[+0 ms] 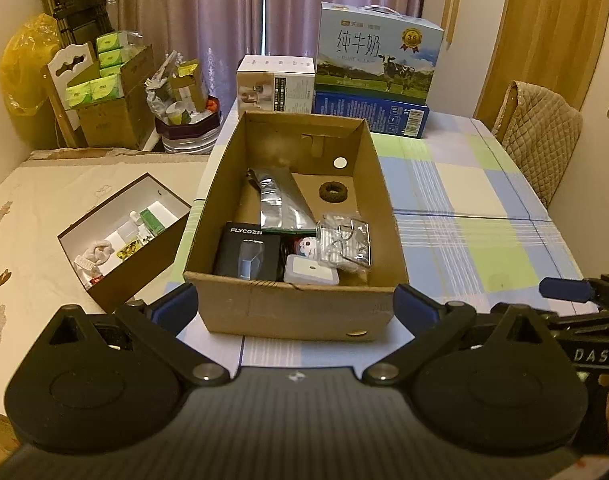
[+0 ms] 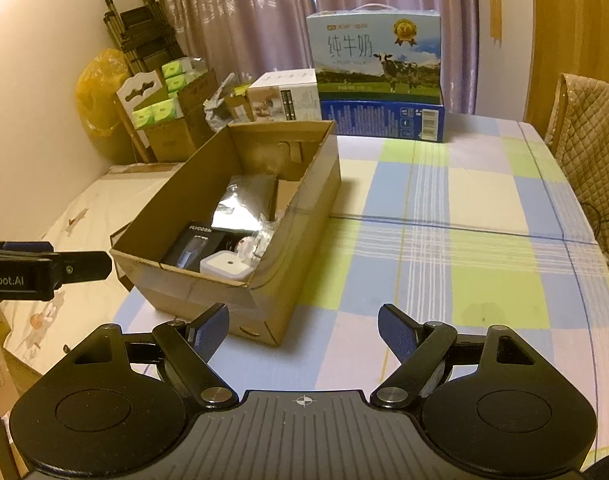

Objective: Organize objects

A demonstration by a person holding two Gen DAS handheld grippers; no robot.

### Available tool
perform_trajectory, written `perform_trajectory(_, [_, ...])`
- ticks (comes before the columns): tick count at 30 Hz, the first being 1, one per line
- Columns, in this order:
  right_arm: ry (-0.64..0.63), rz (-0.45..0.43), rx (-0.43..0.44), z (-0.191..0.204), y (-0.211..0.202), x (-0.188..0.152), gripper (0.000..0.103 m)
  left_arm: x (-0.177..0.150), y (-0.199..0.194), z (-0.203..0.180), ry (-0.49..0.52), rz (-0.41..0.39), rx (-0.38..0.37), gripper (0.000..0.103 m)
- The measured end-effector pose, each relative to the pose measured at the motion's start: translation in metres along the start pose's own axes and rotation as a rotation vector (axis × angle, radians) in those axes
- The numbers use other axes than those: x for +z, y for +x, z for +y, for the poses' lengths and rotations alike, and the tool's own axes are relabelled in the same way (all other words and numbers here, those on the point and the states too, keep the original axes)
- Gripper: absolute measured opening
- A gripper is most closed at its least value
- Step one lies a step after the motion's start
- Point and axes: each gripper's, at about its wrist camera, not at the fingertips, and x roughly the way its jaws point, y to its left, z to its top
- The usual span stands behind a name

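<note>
Left gripper (image 1: 294, 304) stands with fingers spread wide and holding nothing, its two blue pads flanking the near corners of the cardboard box (image 1: 300, 312) without visible contact. Right gripper (image 2: 303, 330) is likewise spread and empty, hovering over the checked tablecloth (image 2: 464, 240) with the box at its 11 o'clock. Box sits open-topped on the table, near the left edge. Contents, read from the left wrist view: black FLYCO carton (image 1: 246, 254) at 7 o'clock of the box interior, white square device (image 1: 310, 275) at 6 o'clock against the near wall, crumpled clear packet (image 1: 346, 240) at 4 o'clock, silver foil pouch (image 1: 278, 200) at centre, dark ring (image 1: 333, 192) at 1 o'clock (resting on a cardboard insert). Beyond the box at 12 o'clock stand a white product box (image 1: 275, 84) and a blue milk carton (image 1: 378, 68). Off the table at 9 o'clock lies an open brown tray (image 1: 144, 272) of small items.
</note>
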Motion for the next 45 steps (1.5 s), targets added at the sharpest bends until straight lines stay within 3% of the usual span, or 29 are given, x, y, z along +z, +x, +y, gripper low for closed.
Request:
perform_trajectory(30, [-0.011, 0.036, 0.000, 0.011, -0.005, -0.029, 0.079, -0.048, -0.011, -0.012, 0.041, 0.015, 0.033, 0.102])
perform_trajectory(45, [-0.007, 0.037, -0.001, 0.010, -0.005, -0.029, 0.079, -0.052, -0.008, -0.013, 0.032, 0.027, 0.045, 0.102])
